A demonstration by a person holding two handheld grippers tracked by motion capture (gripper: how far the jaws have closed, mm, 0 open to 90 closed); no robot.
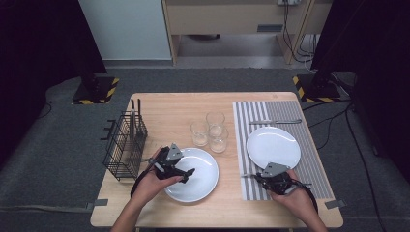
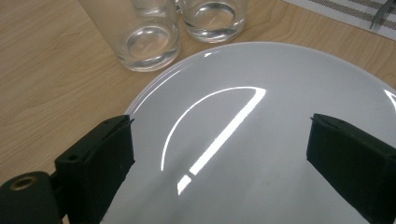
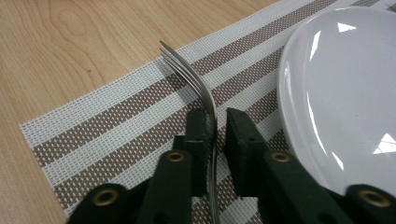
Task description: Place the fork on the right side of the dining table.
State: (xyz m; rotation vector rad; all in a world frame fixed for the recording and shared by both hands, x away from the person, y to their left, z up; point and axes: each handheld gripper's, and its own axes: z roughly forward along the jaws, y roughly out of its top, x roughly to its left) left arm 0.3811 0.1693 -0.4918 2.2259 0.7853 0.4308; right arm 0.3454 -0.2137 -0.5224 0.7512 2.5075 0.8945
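**A:** Item one, what sits in my right gripper?

**B:** One fork, bright metal, thin and gently curved, tines pointing away from me over the placemat. It stands on edge in the narrow gap between my two black jaws. One pad lies against it; on the other side a sliver of daylight shows, so I list the jaws as nearly closed around the fork, not clamped. Handle end: cut off at the bottom of the right gripper view.

**A:** And the mat?

**B:** Woven mesh, coarse weave, white with brown-grey stripes, on the right half of the wooden table. On it a round white plate, glazed and glossy, just beside the fork. From the high view a knife lies across the mat beyond that plate; detail too small to list.

**A:** Item two, my left gripper?

**B:** Jaws wide apart, nothing between the pads. Under them a second white plate, smooth, with a curved streak of reflected light. Its near rim is cut off by the frame.

**A:** Other stock?

**B:** Three clear glass tumblers, thick-bottomed, clustered just past the second plate. A black wire basket at the table's left edge, rectangular, open grid; dark utensils stand in it, kind not readable.
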